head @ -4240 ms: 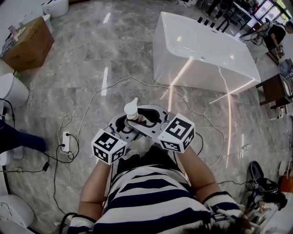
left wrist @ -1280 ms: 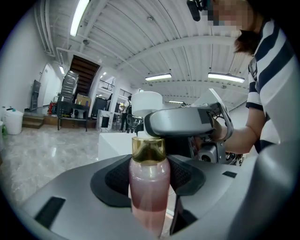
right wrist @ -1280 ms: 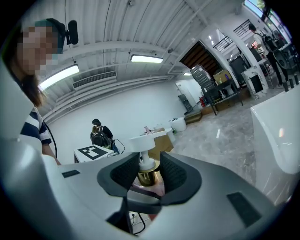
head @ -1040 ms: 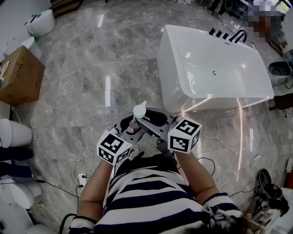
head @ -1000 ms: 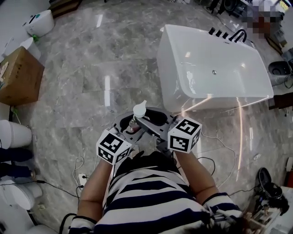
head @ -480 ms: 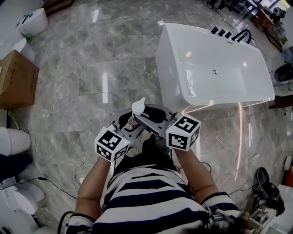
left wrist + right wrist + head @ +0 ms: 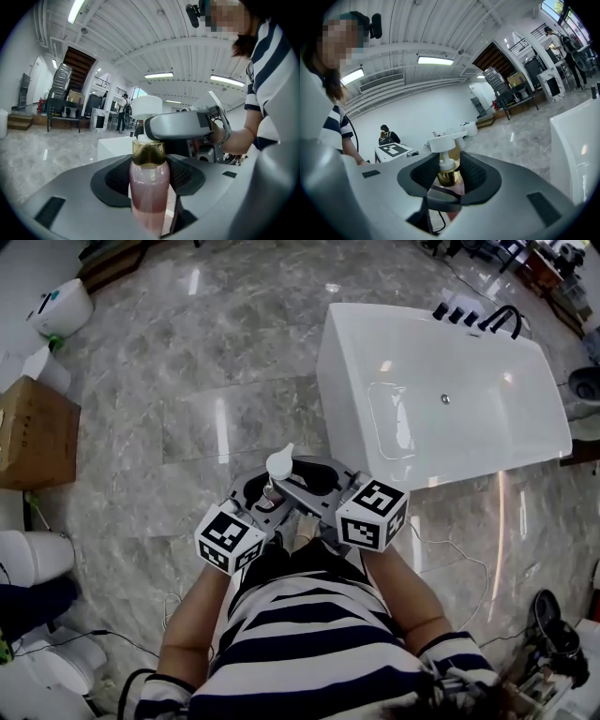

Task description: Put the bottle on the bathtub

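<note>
Grey marble floor [image 7: 187,418], glossy, with strip lights mirrored in it; large open showroom hall. White bathtub [image 7: 342,418] stands far right, free on the floor, with black taps [image 7: 478,317] on its far rim. Cardboard box [image 7: 33,432] at the left edge, top closed, contents not visible.

Bottle [image 7: 149,187]: clear body, gold collar, white pump head on top. Upright, carried in the air close in front of the person's striped shirt [image 7: 309,634]. It is near left of the tub and well apart from it. No part of it touches the tub.

Left tool [image 7: 149,176]: jaws clamped on the bottle's body, low down. Right tool [image 7: 450,174]: comes in from the opposite side, jaws at a middling width, drawn in about the gold collar just under the pump. It reads as a grip on the neck.

Why two tools on one bottle, my reading: the low clamp bears the weight, and the high one stops a tall, narrow bottle from tipping. That keeps the base level for setting down.

Contents: the bottle holds pink liquid, filled almost to the collar. The tub basin is bare and white, with only the drain [image 7: 444,399] showing and no water seen.

Stage, judged: carrying, with the placing not yet begun. The tub's near-left rim is the closest flat ledge. It looks narrow and smooth, so the base needs to land square or the bottle may slide off.
</note>
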A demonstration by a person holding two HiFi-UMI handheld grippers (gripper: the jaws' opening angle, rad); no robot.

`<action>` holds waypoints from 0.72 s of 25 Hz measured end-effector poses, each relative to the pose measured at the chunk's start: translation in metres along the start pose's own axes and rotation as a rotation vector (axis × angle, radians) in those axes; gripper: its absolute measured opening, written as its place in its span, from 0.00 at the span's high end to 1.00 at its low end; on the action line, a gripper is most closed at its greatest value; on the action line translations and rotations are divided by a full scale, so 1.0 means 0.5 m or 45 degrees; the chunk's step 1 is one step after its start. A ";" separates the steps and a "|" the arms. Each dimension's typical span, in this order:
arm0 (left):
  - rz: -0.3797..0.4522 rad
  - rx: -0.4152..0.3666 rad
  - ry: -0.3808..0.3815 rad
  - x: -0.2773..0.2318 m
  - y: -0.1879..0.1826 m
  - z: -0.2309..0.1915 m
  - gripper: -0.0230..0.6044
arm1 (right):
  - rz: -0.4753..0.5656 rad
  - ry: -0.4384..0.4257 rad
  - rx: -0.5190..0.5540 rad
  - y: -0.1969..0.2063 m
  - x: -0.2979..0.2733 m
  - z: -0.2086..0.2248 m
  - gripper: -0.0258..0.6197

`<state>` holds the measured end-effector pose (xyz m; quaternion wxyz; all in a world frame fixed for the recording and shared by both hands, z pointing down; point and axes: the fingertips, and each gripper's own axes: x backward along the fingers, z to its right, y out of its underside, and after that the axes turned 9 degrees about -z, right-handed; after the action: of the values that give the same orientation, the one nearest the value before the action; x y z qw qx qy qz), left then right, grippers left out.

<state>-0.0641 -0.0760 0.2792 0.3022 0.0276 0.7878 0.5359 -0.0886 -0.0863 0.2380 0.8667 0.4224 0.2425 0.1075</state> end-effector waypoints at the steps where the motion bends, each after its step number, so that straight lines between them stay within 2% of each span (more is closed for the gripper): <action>1: -0.003 -0.006 0.000 -0.012 -0.005 -0.009 0.61 | 0.007 0.000 -0.006 -0.006 0.000 0.015 0.72; 12: -0.044 -0.005 0.023 -0.098 -0.035 -0.090 0.61 | -0.006 0.020 -0.041 -0.048 -0.024 0.130 0.72; 18: -0.060 0.000 0.066 -0.128 -0.034 -0.132 0.61 | 0.008 0.073 -0.091 -0.057 -0.048 0.180 0.72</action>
<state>-0.0406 -0.1614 0.3093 0.2944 -0.0050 0.7959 0.5291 -0.0637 -0.1745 0.2709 0.8735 0.3888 0.2620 0.1309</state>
